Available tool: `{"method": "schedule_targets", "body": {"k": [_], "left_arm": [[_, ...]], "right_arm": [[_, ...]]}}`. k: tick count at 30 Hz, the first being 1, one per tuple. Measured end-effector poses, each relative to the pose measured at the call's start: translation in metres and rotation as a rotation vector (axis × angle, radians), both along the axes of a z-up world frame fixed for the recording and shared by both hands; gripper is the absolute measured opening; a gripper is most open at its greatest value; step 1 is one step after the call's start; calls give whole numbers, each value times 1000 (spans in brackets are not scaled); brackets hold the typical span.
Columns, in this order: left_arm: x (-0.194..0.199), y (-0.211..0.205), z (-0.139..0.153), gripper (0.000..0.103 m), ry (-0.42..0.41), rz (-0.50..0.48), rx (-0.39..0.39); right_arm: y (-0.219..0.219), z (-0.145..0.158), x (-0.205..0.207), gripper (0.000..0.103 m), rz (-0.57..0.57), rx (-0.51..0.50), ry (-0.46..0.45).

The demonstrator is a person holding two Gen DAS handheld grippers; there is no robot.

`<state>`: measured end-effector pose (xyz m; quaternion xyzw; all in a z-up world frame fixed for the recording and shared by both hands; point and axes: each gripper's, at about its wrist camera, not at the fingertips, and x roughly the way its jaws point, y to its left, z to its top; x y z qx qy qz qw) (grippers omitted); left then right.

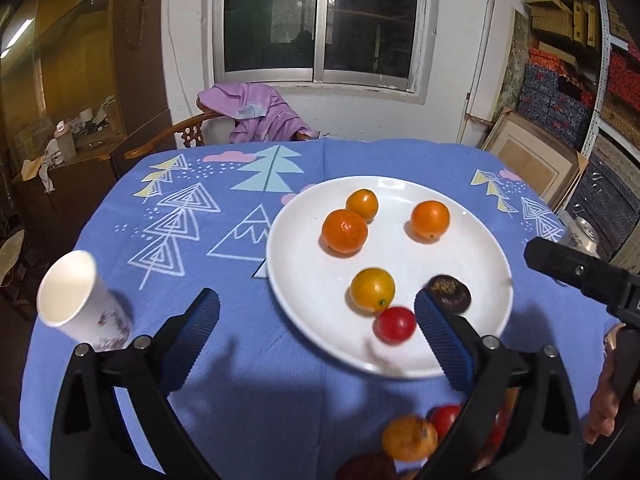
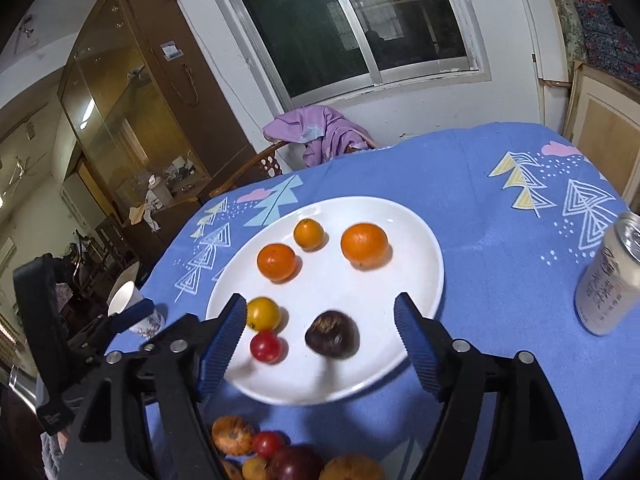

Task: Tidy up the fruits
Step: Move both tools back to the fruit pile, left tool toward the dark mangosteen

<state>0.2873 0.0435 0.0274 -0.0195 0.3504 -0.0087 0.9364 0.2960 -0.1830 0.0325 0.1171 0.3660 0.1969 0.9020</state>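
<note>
So, tabletop (image 1: pixel 224 420) under blue cloth, big white plate (image 2: pixel 424 280) in middle. Both tools hover over near rim: left tool (image 1: pixel 318 342) spread wide, nothing pinched; right tool (image 2: pixel 320 340) spread too, dark fruit (image 2: pixel 331 334) lying between its fingers, untouched. Plate has four oranges, red tomato (image 2: pixel 265 346). More fruit piled at near edge. Can (image 2: pixel 608 276) right, paper cup (image 1: pixel 82 300) left.

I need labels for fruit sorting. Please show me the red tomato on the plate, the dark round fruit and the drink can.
red tomato (image 2: pixel 265 346), right wrist view, centre.
dark round fruit (image 2: pixel 331 333), right wrist view, top.
drink can (image 2: pixel 608 280), right wrist view, side wall.
</note>
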Motion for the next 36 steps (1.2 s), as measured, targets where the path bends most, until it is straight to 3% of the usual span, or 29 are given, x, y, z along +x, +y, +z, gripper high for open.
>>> {"method": "schedule_targets", "body": {"k": [4,12,20,28,33,36], "left_arm": [[-47,7,-4,98,-9,4,42],[-108,27,-50,98,77,36,107],[-119,19,-63,99,102,-2,132],[-114,7,-68,99,102,-47,181],[-112,28,-67,99,95,40,224],[-111,36,-68,99,106,50,187]], "right_arm": [[-12,7,-42,97,-1,12,-15],[-64,-21,-118,100,-52,12,-4],[-92,-19,-115,100,-99,145,31],[-86,-22,-113,100,-95,132,42],[-91,-21,-113,100,-111,146,43],[-95,-22,-112,100,-117,159,47]]}}
